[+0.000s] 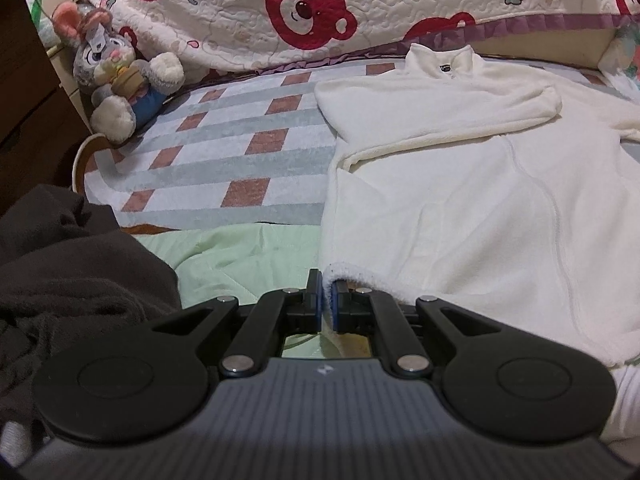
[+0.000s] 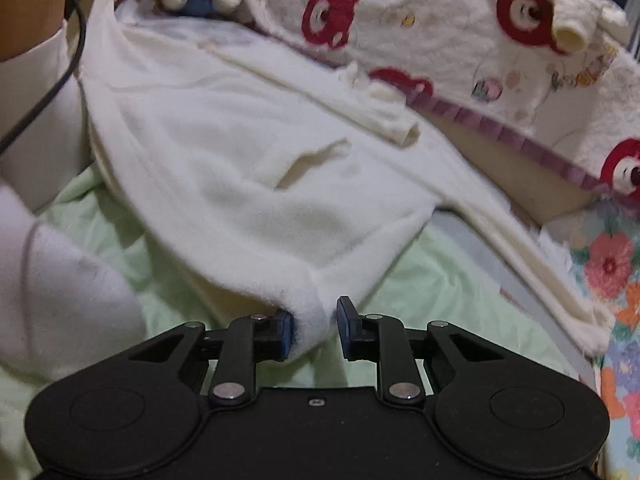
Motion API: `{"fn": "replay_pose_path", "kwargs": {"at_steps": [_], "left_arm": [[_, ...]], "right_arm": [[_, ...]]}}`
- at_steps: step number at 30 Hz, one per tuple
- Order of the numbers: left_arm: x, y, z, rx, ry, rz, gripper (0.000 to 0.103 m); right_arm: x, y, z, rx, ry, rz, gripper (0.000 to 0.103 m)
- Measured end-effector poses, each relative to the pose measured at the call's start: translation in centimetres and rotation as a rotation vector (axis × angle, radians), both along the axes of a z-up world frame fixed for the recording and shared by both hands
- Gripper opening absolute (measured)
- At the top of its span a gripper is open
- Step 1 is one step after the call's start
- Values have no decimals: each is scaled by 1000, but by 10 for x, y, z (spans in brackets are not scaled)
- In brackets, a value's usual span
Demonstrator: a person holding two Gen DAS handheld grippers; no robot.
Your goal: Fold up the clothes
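Dark cloth (image 1: 72,264) heaped far left, plush rabbit (image 1: 112,76) behind it against bear quilt (image 1: 304,12). Checked bedcover (image 1: 224,152) and green sheet (image 1: 240,248) mid-bed. White fleece (image 1: 460,200) spread flat to the right, collar toward quilt. Left gripper (image 1: 326,300) at near left hem corner, fingers pressed together, pinching fleece edge. Right gripper (image 2: 316,328) at other hem corner, fingers slightly apart, fleece between, touching left pad, right pad just clear. Blurred.
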State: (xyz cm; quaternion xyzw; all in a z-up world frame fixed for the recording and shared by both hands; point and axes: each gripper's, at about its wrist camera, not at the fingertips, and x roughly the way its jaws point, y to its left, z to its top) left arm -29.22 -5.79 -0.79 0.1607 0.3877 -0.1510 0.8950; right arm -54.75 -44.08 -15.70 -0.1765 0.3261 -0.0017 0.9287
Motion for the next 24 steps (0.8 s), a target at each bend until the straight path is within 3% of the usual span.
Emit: {"fn": "replay_pose_path", "kwargs": {"at_steps": [1, 2, 5, 7, 11, 15, 19, 24], "left_arm": [[-1, 2, 2, -5, 9, -7, 4], [-3, 3, 4, -8, 18, -17, 4], [-13, 12, 7, 0, 72, -62, 4], [-20, 15, 1, 23, 109, -85, 4], [-29, 9, -19, 136, 158, -149, 4], [-32, 9, -20, 165, 163, -152, 4], [-33, 18, -18, 141, 164, -112, 4], [-38, 23, -26, 159, 190, -114, 4]], "right_arm": [[-1, -6, 7, 58, -37, -17, 3], [-10, -17, 22, 182, -114, -69, 3], [-55, -54, 54, 623, -344, -299, 2], [-79, -62, 45, 767, -374, -411, 2], [-86, -67, 10, 937, -331, -513, 2], [-83, -64, 12, 919, -326, -495, 2], [-88, -62, 7, 877, -278, -498, 2], [-87, -63, 1, 909, -217, -527, 2]]}}
